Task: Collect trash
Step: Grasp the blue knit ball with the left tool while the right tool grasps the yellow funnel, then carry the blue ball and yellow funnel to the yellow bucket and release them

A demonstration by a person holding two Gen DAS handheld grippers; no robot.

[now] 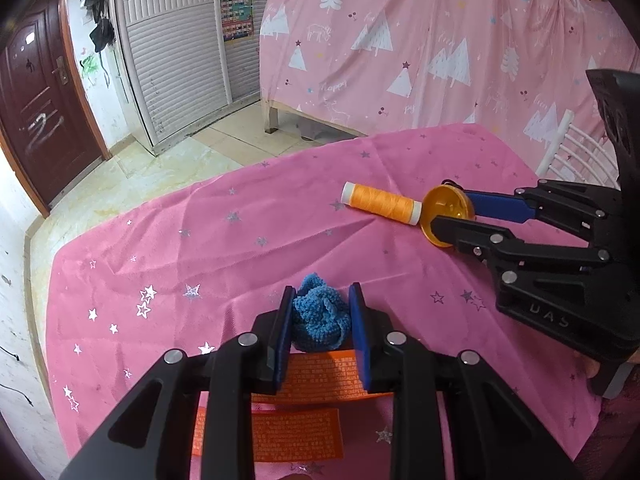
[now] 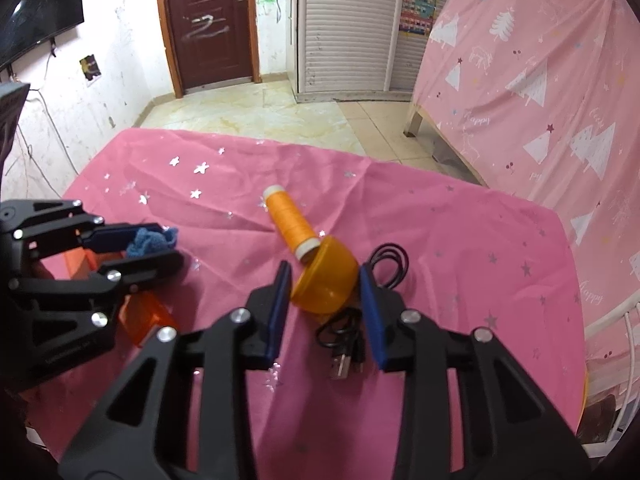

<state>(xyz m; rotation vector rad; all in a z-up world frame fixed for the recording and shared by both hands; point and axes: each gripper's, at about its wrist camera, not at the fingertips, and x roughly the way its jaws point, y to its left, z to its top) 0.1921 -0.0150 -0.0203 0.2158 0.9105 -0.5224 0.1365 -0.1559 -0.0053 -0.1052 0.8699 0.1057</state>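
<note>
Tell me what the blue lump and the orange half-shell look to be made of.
Blue lump: knitted or crocheted yarn, matte, with visible stitch loops. Orange half-shell: likely hard plastic, translucent and glossy, with light glinting off its curved wall.

Pink table, far half open, near half crowded.
The far and left stretches of the tablecloth point(image 2: 460, 240) lie bare. The thread spool point(image 2: 289, 225), orange cup point(image 2: 326, 280), black cable point(image 2: 348, 336) and orange wrappers point(image 1: 320, 376) crowd the near middle.

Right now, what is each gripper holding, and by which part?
Left gripper: blue knitted piece, squeezed by its two sides. Right gripper: orange half-shell, jaws against its two outer sides; a firm clamp cannot be told.
</note>
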